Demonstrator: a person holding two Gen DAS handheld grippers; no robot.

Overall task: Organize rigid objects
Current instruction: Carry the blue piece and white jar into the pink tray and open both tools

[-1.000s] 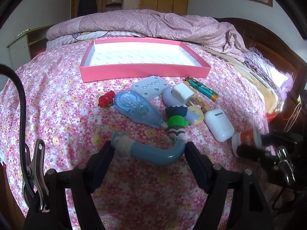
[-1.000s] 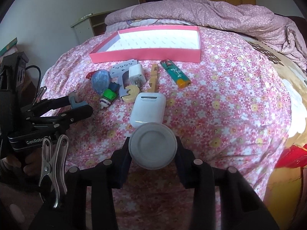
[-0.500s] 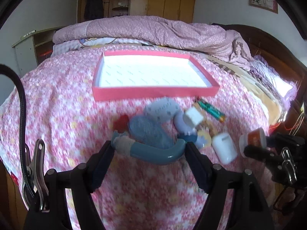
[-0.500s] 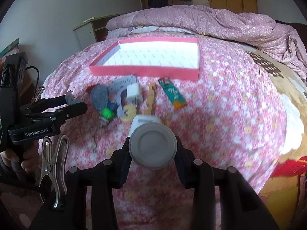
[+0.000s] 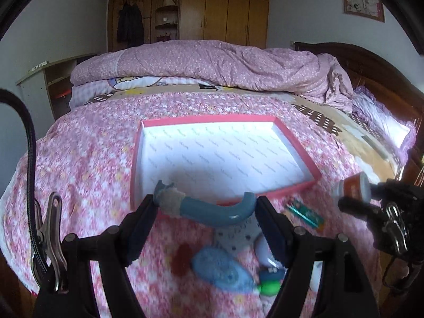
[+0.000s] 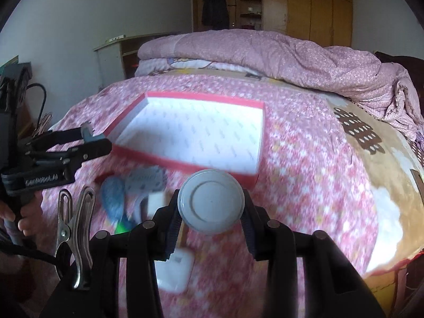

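Tray lies just ahead of left gripper, whose fingers pinch a crosswise blue handle.

Both wrist views look forward along their jaws from close above the bed's near edge, facing the far quilt. Both share the pink tray; each catches the other gripper.

Wooden wardrobe behind floral bed
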